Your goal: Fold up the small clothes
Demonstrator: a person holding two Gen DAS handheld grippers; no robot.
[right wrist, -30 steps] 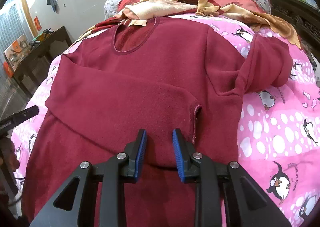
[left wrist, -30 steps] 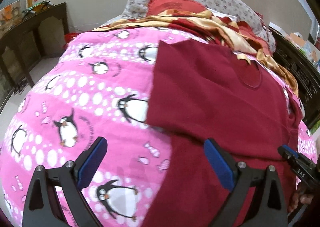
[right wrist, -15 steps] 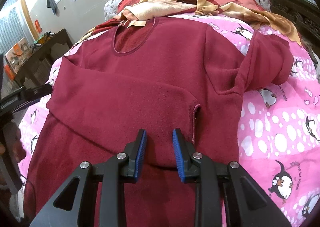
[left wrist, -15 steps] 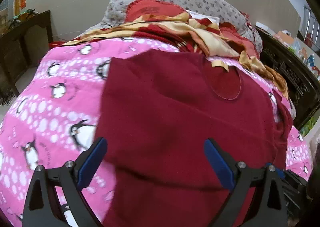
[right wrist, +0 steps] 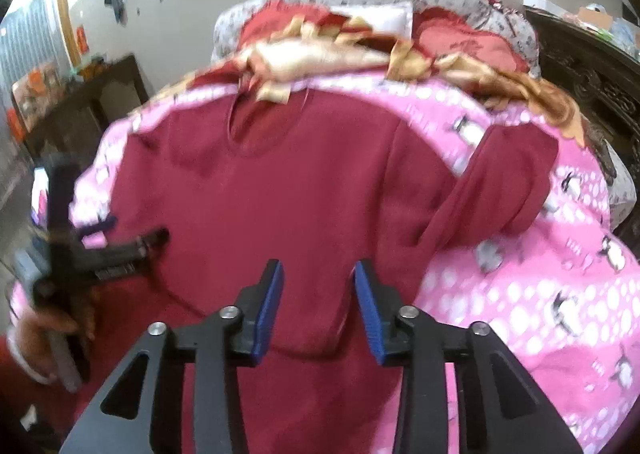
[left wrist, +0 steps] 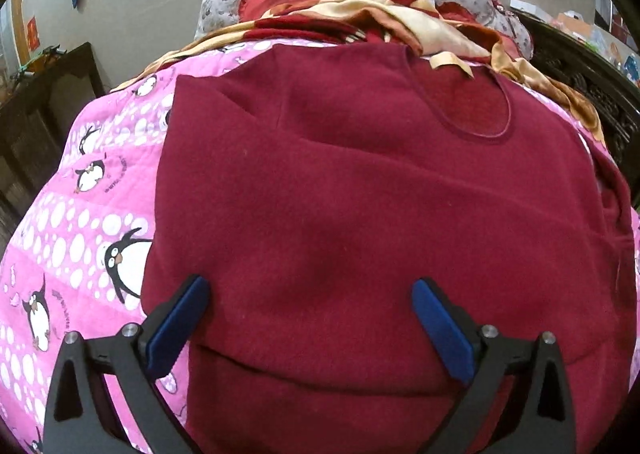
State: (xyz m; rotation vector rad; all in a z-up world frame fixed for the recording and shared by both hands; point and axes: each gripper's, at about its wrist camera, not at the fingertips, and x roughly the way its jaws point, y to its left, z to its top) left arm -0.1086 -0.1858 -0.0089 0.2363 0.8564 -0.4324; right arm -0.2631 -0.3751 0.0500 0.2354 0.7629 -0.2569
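Sweater (left wrist: 360, 214) flat on bed (left wrist: 80, 238), collar far from fingers, hem near. Left gripper (left wrist: 308, 318) spread wide, empty. Right gripper (right wrist: 318, 306) opening, nothing pinched. Unfolded sleeve (right wrist: 500, 182) lies right of right fingers; right hand nearer.

The right wrist view is smeared with blur. The sweater's (left wrist: 360, 214) hem runs off the bottom edge. The quilt (left wrist: 80, 222) under it is hidden.

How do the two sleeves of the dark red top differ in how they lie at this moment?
The folded sleeve lies flat across the chest of the top, while the other sleeve sticks out sideways onto the pink penguin blanket. The folded one looks smooth; the other is bunched and bent. Both are the same dark red fabric.
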